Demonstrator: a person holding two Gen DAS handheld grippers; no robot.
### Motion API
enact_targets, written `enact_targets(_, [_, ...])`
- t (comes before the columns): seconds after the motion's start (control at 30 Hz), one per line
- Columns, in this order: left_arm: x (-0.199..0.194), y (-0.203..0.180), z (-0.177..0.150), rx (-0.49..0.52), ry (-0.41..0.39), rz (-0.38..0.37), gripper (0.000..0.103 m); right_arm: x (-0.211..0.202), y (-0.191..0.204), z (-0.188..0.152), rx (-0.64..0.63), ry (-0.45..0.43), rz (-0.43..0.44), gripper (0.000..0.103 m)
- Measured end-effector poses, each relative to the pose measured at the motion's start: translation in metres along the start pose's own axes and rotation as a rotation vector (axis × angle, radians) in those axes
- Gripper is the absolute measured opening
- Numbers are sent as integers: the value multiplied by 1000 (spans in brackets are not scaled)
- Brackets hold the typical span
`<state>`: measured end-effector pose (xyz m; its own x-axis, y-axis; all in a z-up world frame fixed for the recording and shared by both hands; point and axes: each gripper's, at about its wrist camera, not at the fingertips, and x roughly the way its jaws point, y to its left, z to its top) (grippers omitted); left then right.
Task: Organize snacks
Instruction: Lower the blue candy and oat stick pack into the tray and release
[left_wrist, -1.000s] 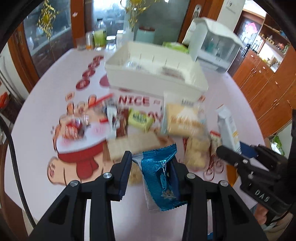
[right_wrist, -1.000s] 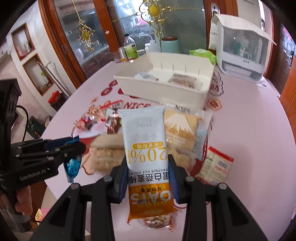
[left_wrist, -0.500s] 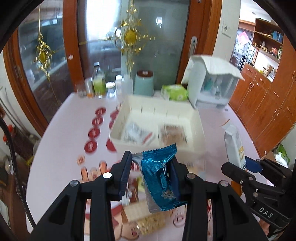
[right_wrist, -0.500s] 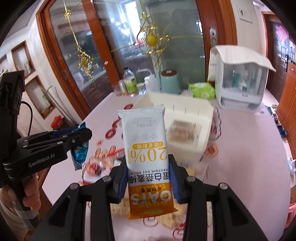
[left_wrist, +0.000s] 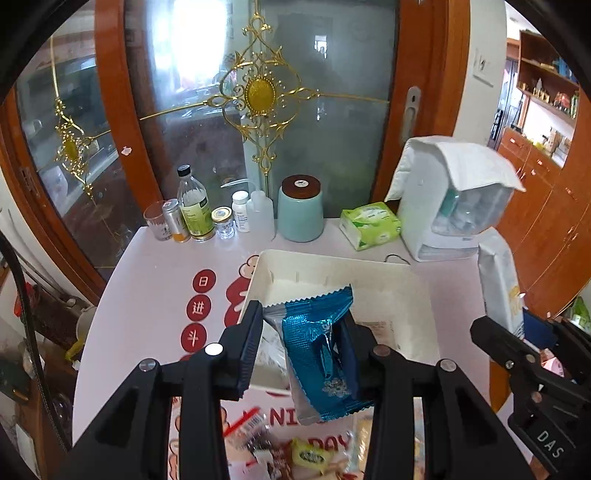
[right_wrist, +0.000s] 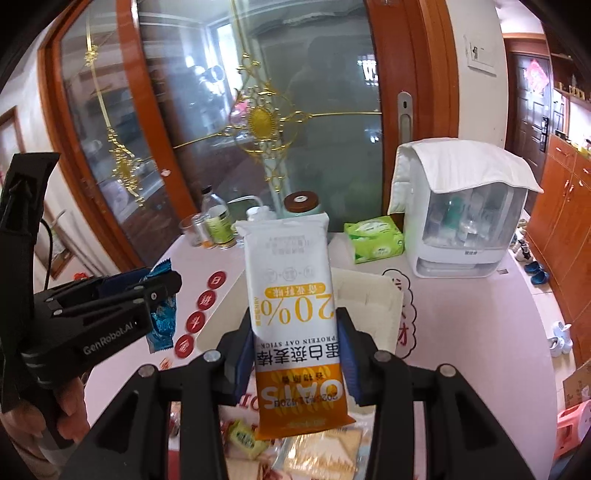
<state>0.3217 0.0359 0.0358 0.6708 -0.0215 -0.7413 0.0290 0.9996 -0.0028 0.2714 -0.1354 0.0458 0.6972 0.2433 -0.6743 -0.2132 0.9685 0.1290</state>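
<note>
Both grippers are rising from the snack pile toward the white tray (left_wrist: 417, 295), left gripper (left_wrist: 303, 343) pinching the blue packet (left_wrist: 317, 354) over its near edge, right gripper (right_wrist: 295, 354) clamping the oat bar (right_wrist: 291, 306) beside it.

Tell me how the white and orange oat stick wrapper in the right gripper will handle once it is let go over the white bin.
The white and orange oat stick wrapper probably stays fairly stiff: it stands straight above the right gripper without drooping. Its glossy film looks slippery, so it may slide. Flat-sided, it should not roll in the white bin.
</note>
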Motion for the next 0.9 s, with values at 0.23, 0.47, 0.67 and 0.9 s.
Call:
enact_targets(0.23, [50,0,0,-12,54,2,81,53,-8,11,18,59,-26,44])
enact_targets(0.47, [84,17,-17,-57,116,3,99,88,-18,-1,67,132,-42,57])
enact_targets(0.67, [77,39,-21,-148,65,-55,99,86,-12,-9,42,140,-52,57])
enact_targets(0.9, [52,47,-20,-169,2,-53,99,74,-5,-10,38,126,-48,57])
